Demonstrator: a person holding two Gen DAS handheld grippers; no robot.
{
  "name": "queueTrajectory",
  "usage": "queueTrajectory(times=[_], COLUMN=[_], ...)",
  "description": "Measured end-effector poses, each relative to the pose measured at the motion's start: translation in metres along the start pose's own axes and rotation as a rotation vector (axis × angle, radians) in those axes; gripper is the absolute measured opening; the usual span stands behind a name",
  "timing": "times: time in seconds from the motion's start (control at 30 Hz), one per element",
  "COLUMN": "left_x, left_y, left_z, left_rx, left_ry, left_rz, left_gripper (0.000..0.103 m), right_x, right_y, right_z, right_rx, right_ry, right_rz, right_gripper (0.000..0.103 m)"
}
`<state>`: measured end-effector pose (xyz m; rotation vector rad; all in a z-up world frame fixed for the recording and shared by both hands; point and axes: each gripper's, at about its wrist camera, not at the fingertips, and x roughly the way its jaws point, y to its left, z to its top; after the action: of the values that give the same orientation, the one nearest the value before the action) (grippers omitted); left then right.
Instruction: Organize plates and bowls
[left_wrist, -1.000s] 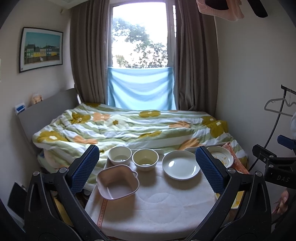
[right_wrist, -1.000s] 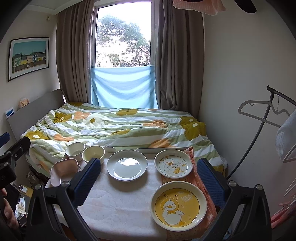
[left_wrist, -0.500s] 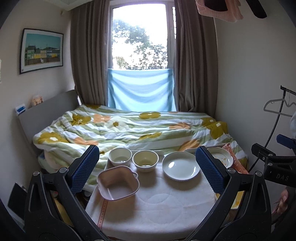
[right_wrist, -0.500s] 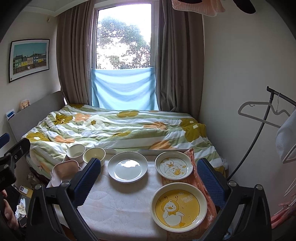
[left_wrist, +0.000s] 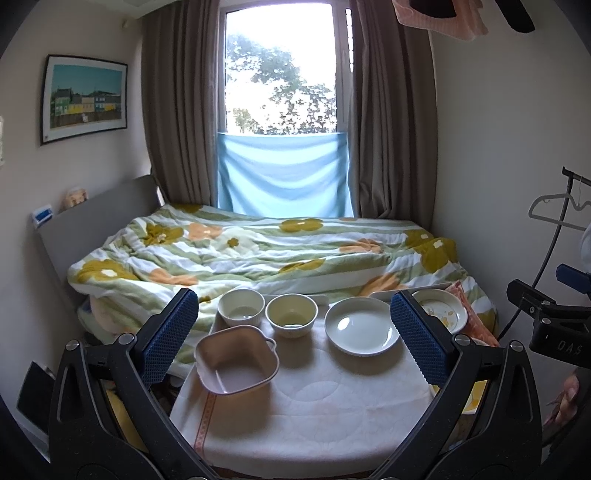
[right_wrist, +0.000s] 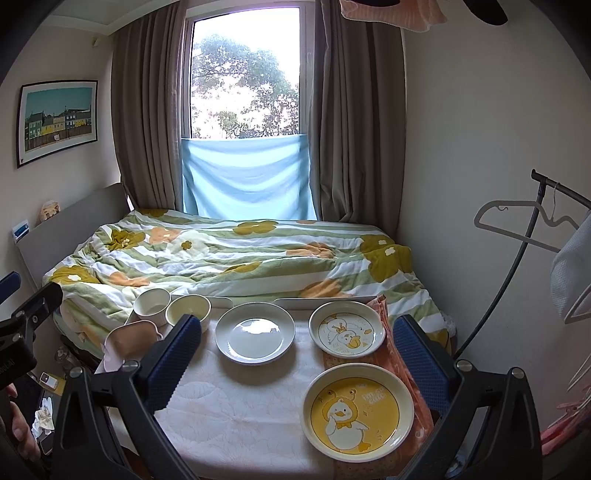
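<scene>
A small table (left_wrist: 314, 417) with a white cloth holds the dishes. A pink square bowl (left_wrist: 236, 360) sits front left, a white bowl (left_wrist: 241, 307) and a cream bowl (left_wrist: 291, 315) behind it. A plain white plate (left_wrist: 360, 326) lies mid-table, also in the right wrist view (right_wrist: 255, 333). A small duck plate (right_wrist: 347, 333) and a large yellow duck plate (right_wrist: 356, 411) lie at the right on an orange cloth. My left gripper (left_wrist: 293, 338) is open and empty above the table. My right gripper (right_wrist: 297, 354) is open and empty too.
A bed with a flowered duvet (left_wrist: 258, 254) stands right behind the table, under a curtained window (left_wrist: 282, 77). A clothes rack with hangers (right_wrist: 532, 229) stands at the right. Clutter lies on the floor (right_wrist: 46, 410) left of the table.
Both views have tilted slightly, so the table and dishes sit a little lower in frame. Nothing on the table has moved, and both grippers stay open.
</scene>
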<state>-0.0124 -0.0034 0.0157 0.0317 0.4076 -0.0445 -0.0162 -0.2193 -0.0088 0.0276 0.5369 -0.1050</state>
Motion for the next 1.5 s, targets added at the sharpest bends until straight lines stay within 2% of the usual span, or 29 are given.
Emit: queueTrajectory(times=[1.2,1.33,1.5], left_x=[0.017,0.020,0.038], left_y=[0.004,0.005,-0.003], left_z=[-0.004,-0.004,-0.001], left_rx=[-0.010,-0.005,0.023], left_ry=[0.047,0.056,0.122], left_rz=[-0.008,-0.023,-0.092], left_gripper=[0.103,0.103,0.103], right_x=[0.004,0.005,0.014], right_y=[-0.006,-0.006,-0.010], right_z=[0.002,0.002,-0.005], right_rx=[0.001,0.003,0.039], right_ry=[0.010,0.016,0.058], right_rz=[-0.006,-0.006,-0.007], right_gripper=[0.103,0.103,0.103])
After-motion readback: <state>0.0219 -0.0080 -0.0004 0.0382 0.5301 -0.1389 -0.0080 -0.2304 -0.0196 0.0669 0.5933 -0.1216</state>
